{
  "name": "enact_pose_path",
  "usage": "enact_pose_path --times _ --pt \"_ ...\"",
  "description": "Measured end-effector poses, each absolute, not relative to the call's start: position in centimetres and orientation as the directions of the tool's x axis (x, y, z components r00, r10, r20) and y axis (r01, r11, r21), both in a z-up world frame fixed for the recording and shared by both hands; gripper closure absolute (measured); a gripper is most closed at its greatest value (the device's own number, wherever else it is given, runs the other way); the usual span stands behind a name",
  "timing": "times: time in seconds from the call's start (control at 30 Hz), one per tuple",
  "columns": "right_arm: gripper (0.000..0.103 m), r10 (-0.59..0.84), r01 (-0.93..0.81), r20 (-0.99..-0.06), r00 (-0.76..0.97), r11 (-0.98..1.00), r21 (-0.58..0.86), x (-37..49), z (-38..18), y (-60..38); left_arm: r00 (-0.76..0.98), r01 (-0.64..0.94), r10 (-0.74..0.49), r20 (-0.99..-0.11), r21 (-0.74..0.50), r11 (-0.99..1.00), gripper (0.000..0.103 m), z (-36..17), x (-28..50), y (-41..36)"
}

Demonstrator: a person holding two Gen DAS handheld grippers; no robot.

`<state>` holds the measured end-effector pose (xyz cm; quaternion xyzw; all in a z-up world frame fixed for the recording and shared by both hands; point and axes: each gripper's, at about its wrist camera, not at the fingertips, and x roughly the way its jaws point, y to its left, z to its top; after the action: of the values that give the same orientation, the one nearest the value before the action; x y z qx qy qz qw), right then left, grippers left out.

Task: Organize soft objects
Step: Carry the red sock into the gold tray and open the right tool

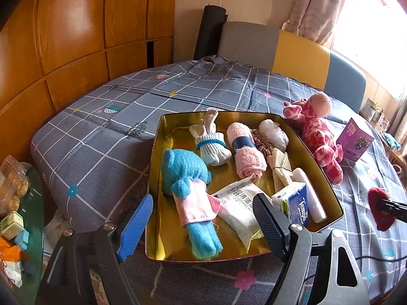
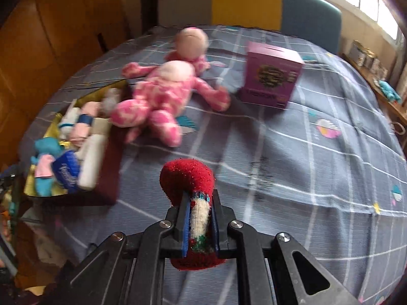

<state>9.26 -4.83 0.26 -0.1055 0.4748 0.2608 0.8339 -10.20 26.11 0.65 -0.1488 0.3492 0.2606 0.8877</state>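
Note:
A gold tin tray (image 1: 328, 178) holds a blue plush toy (image 1: 189, 185), rolled socks (image 1: 212, 147), a pink rolled towel (image 1: 245, 152), a wipes pack (image 1: 241, 203) and a Tempo tissue pack (image 1: 297, 203). My left gripper (image 1: 201, 226) is open and empty over the tray's near edge. My right gripper (image 2: 199, 225) is shut on a rolled red sock (image 2: 187, 178), held above the cloth right of the tray (image 2: 109, 178); the sock also shows at the right of the left wrist view (image 1: 380, 209). A pink spotted plush (image 2: 157, 94) lies beside the tray.
A purple box (image 2: 271, 73) stands on the checked tablecloth (image 2: 292, 152) behind the plush. Chairs with grey, yellow and blue backs (image 1: 300, 53) stand at the far side. A glass side table with snacks (image 1: 15, 203) is at the left. Wooden panelling lines the left wall.

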Motion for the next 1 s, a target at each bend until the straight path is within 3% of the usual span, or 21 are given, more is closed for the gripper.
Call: enact_pose_path --times 0.57,1.0 --pt "0.091 0.626 -0.785 -0.765 0.152 0.547 0.292 3.2 3.0 12.2 0.592 -0.635 0.417 -0.689 -0.08 0.769 0.021 1.1 -12.7 29.2" --pt "0.09 0.532 -0.758 -0.833 0.154 0.605 0.246 5.8 -2.8 21.4 0.57 -0.656 0.407 -0.714 -0.097 0.749 0.019 -0.3 -12.7 30.1"
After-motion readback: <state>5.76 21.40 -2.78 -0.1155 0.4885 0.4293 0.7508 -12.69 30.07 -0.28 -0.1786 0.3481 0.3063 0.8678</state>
